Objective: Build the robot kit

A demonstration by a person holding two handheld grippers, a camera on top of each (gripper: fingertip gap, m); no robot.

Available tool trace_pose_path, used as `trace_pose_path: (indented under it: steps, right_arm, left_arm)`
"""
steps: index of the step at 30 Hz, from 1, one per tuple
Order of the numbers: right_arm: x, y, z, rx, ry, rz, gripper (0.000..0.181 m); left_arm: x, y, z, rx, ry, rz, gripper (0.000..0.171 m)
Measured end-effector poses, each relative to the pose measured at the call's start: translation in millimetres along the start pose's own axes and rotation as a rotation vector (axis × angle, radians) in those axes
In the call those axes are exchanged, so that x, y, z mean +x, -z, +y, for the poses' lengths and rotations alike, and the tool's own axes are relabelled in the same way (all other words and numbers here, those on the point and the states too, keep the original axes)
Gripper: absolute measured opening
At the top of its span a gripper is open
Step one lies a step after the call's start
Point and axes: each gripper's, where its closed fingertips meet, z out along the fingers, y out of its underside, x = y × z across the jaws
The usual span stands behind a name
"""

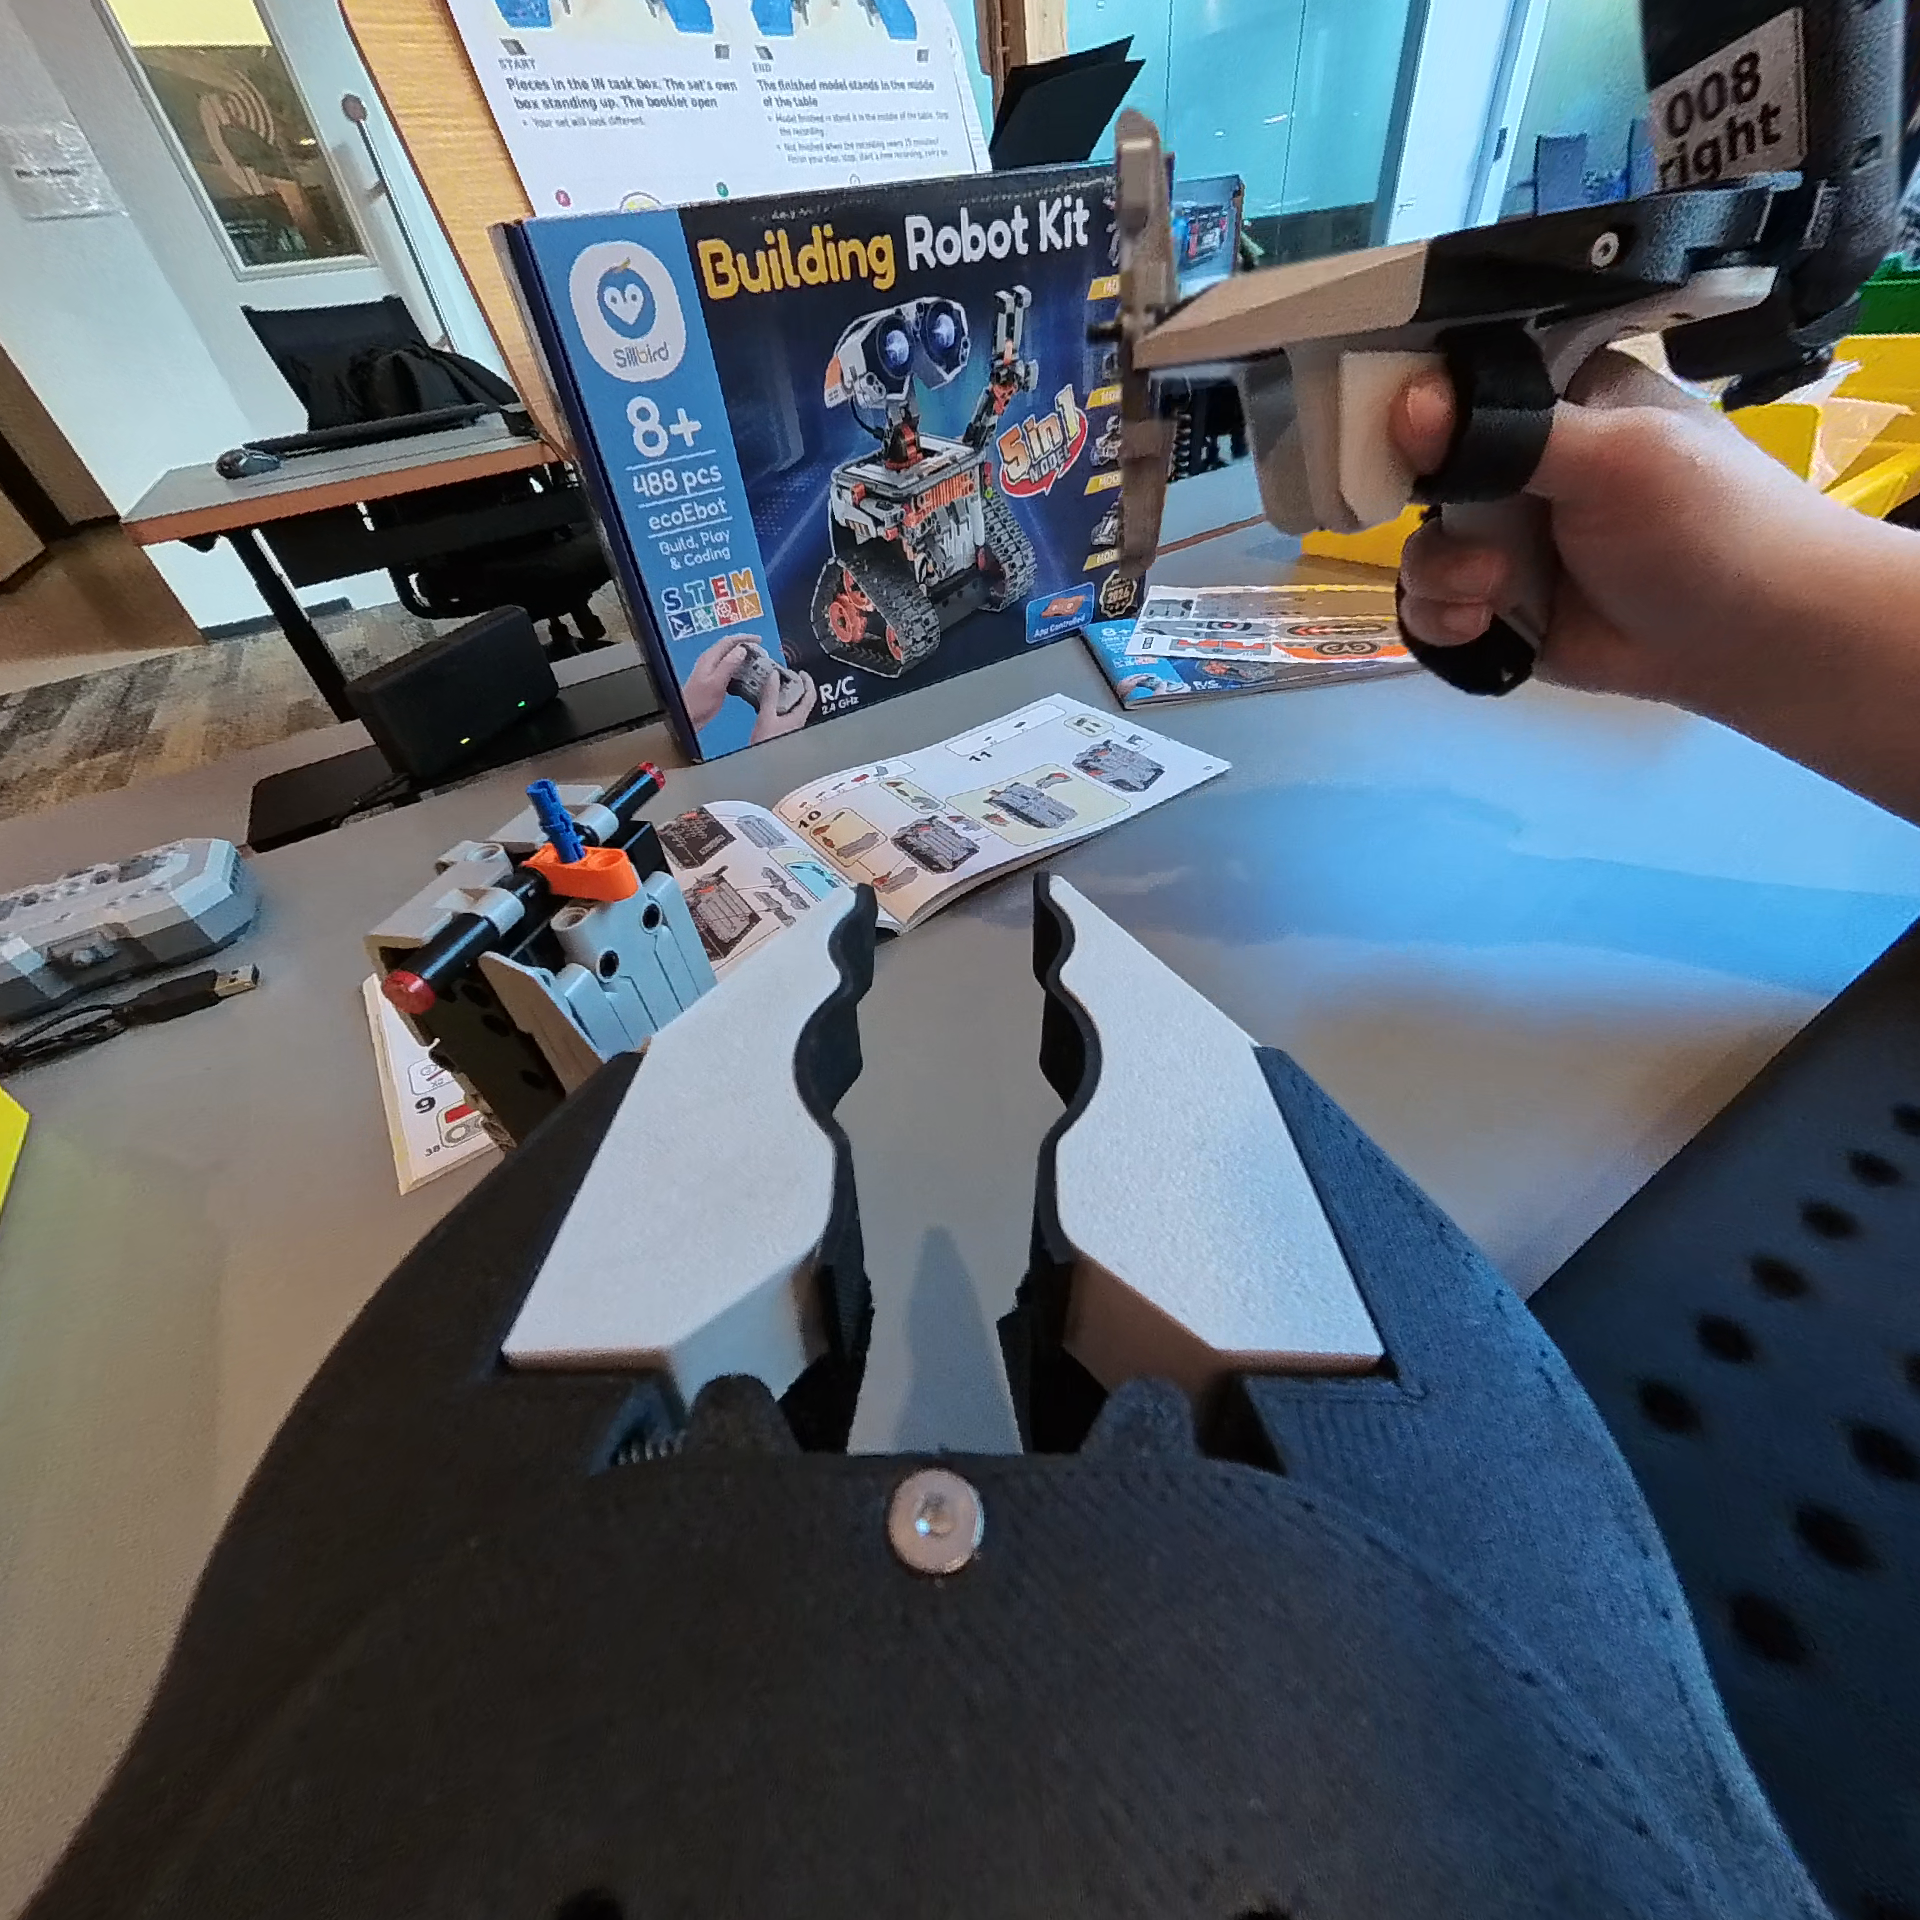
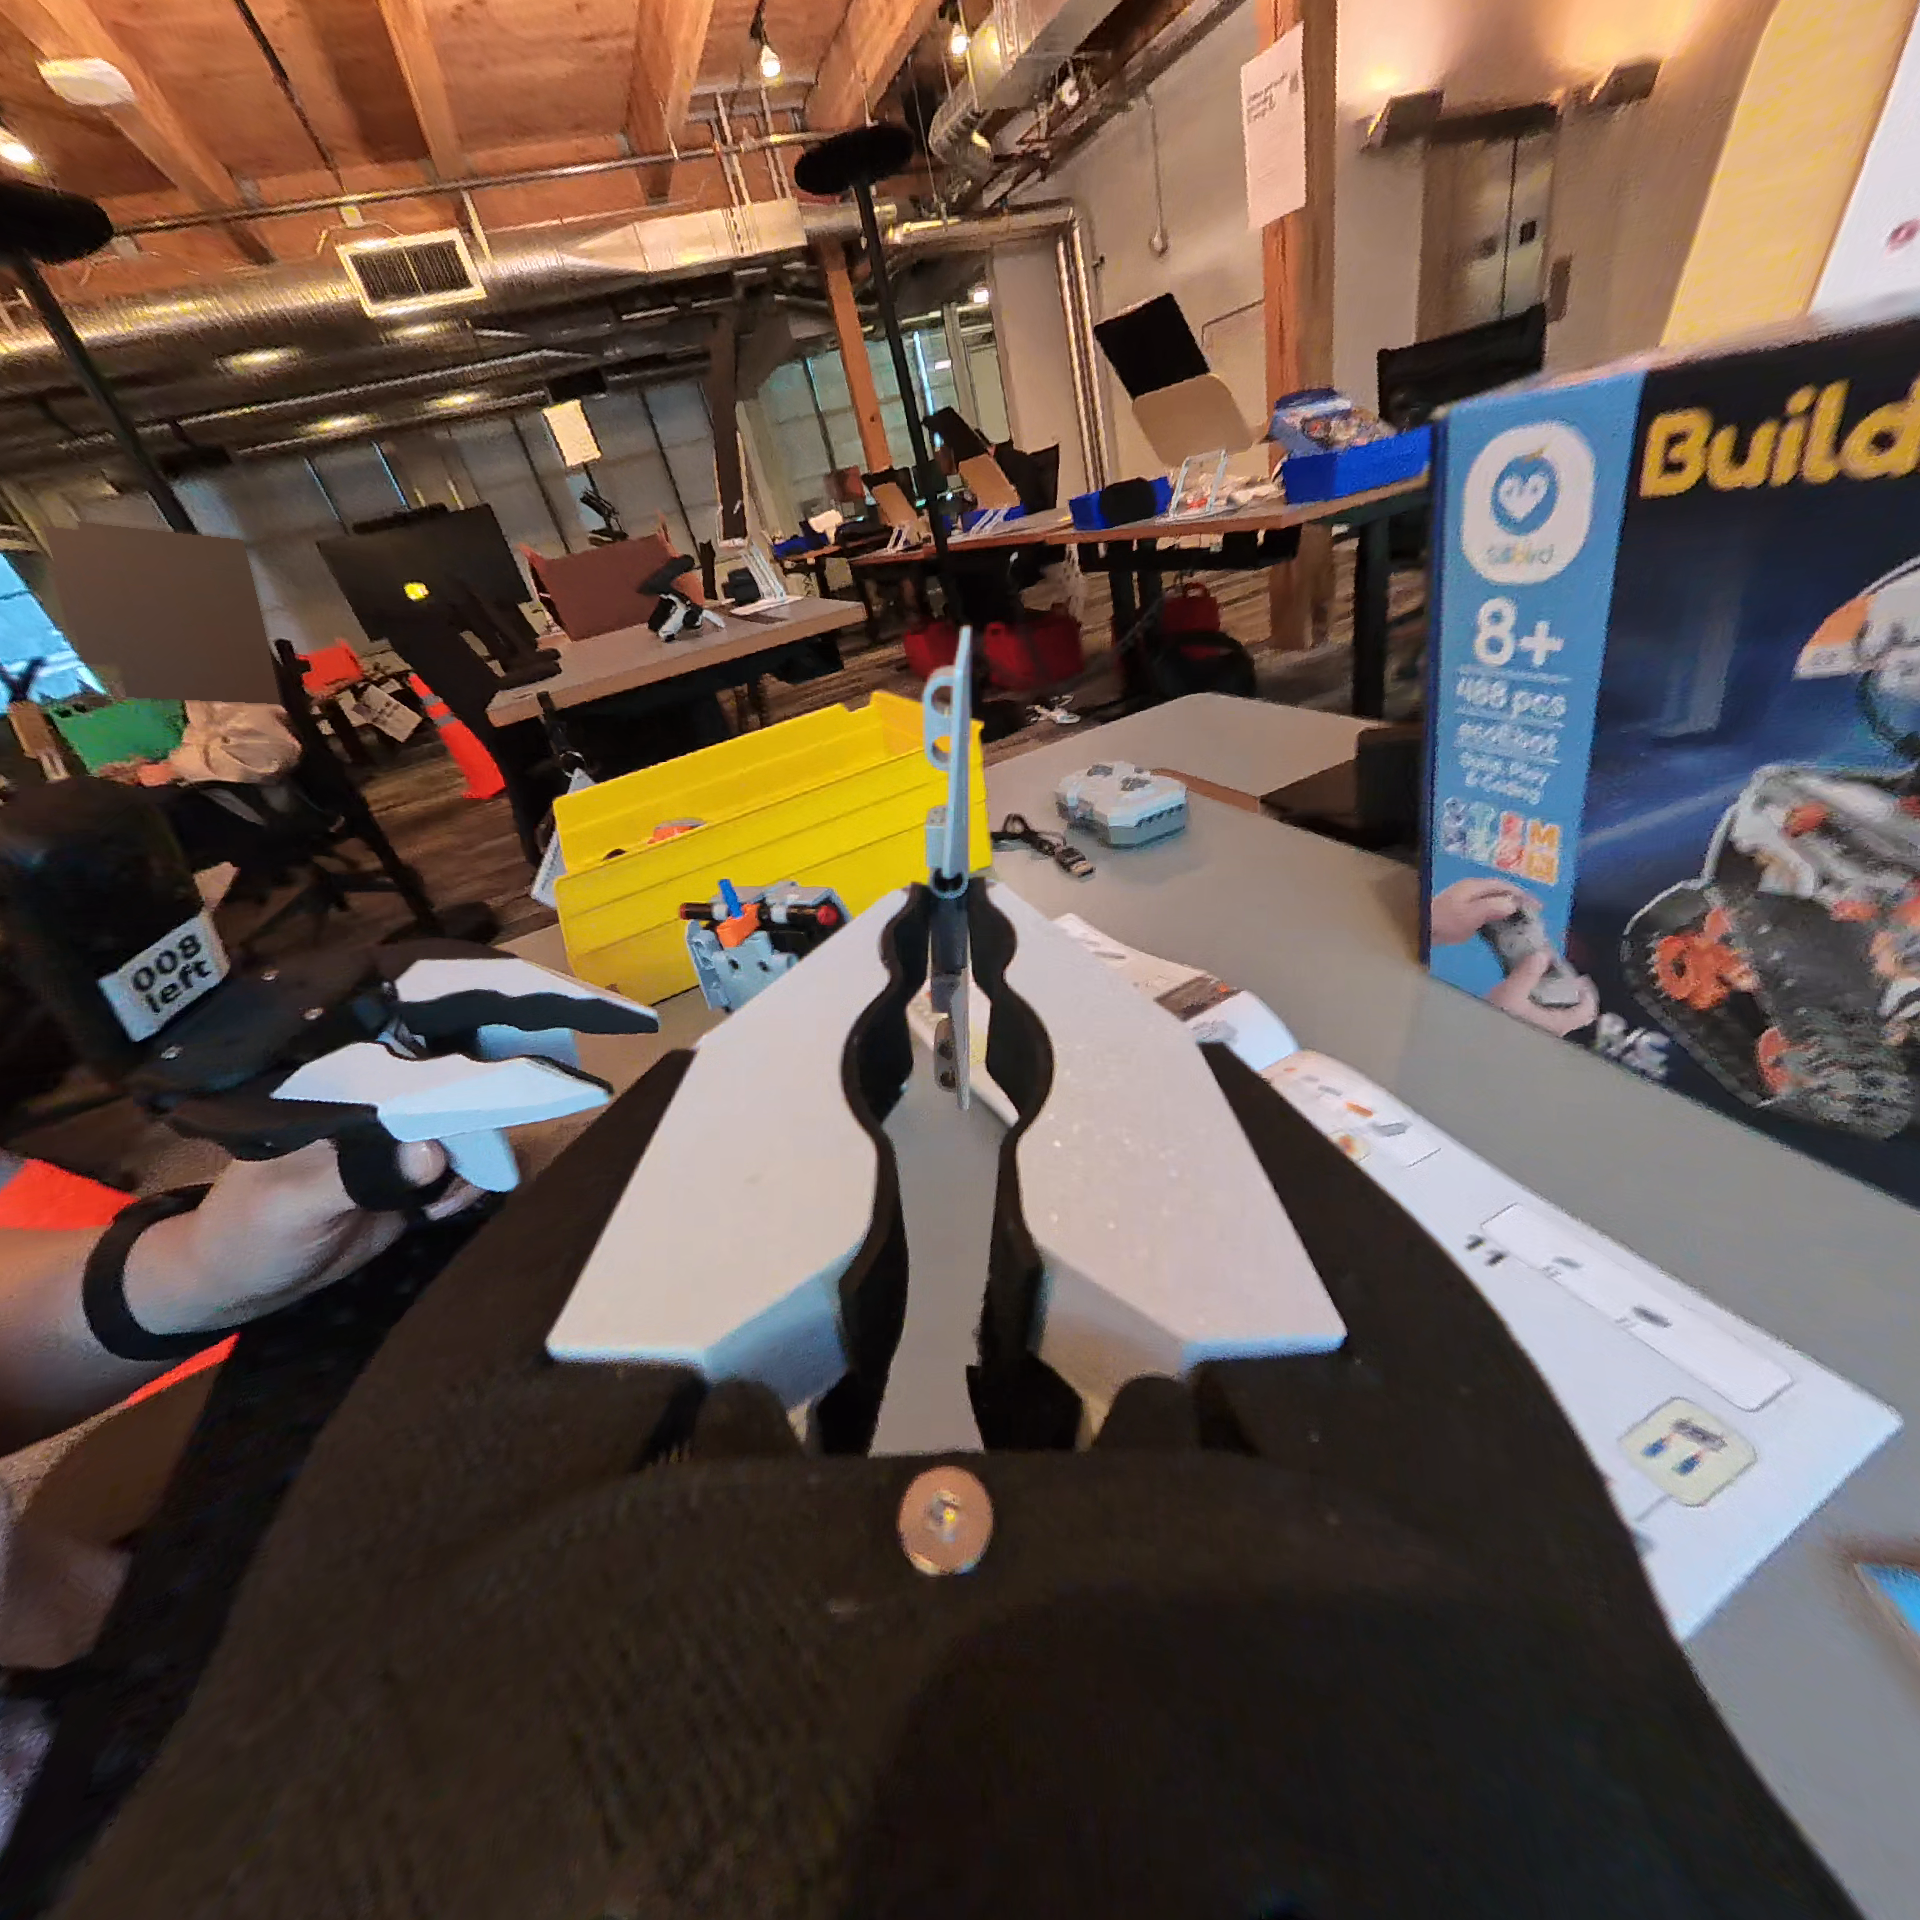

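My left gripper (image 1: 951,909) is open and empty, low over the grey table (image 1: 1455,935). Just left of it stands a partly built grey and black brick model (image 1: 540,935) with an orange piece and a blue pin on top, resting on an open instruction booklet (image 1: 935,810). My right gripper (image 2: 951,914) is shut on a long flat grey beam (image 2: 951,790) and holds it upright in the air. It also shows in the left wrist view (image 1: 1153,348), up and to the right, with the beam (image 1: 1141,208). The model (image 2: 769,935) and the left gripper (image 2: 613,1055) show in the right wrist view.
A blue kit box (image 1: 831,468) stands upright behind the booklet. A grey remote controller (image 1: 114,914) and a USB cable (image 1: 156,997) lie at the left. A sticker sheet (image 1: 1268,623) lies at the back right. A yellow bin (image 2: 769,821) stands beyond the model. The tips of one gripper are about 15 centimeters away from the tips of the other.
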Motion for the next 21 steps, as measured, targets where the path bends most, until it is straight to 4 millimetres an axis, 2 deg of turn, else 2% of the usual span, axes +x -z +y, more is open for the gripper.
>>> trace_pose_path:
  steps: [4,10,14,17,19,21]
  right_arm:
    - [-3.2,-9.2,14.5,-0.027,-0.150,-0.059,0.005]
    - [-2.1,-7.2,12.9,-0.022,-0.164,-0.069,0.006]
    - [-2.0,-8.4,15.9,-0.027,-0.185,-0.085,0.006]
    - [-4.6,-8.8,16.4,-0.029,-0.188,-0.104,0.006]
    - [-5.6,-7.9,14.9,-0.028,-0.177,-0.106,0.006]
    - [-4.8,-7.5,14.9,-0.031,-0.165,-0.098,0.006]
  left_arm:
    - [-0.9,0.0,0.3,-0.002,0.002,-0.004,0.028]
    - [-14.0,14.5,-13.3,0.080,0.075,-0.044,0.028]
    - [-43.8,27.0,-9.9,0.039,0.096,-0.135,0.033]
    - [-86.8,38.4,-3.3,0.000,0.052,-0.234,0.052]
    - [-99.4,39.1,-1.5,0.010,0.036,-0.170,0.058]
    - [-98.1,30.3,6.4,-0.009,0.094,-0.039,0.072]
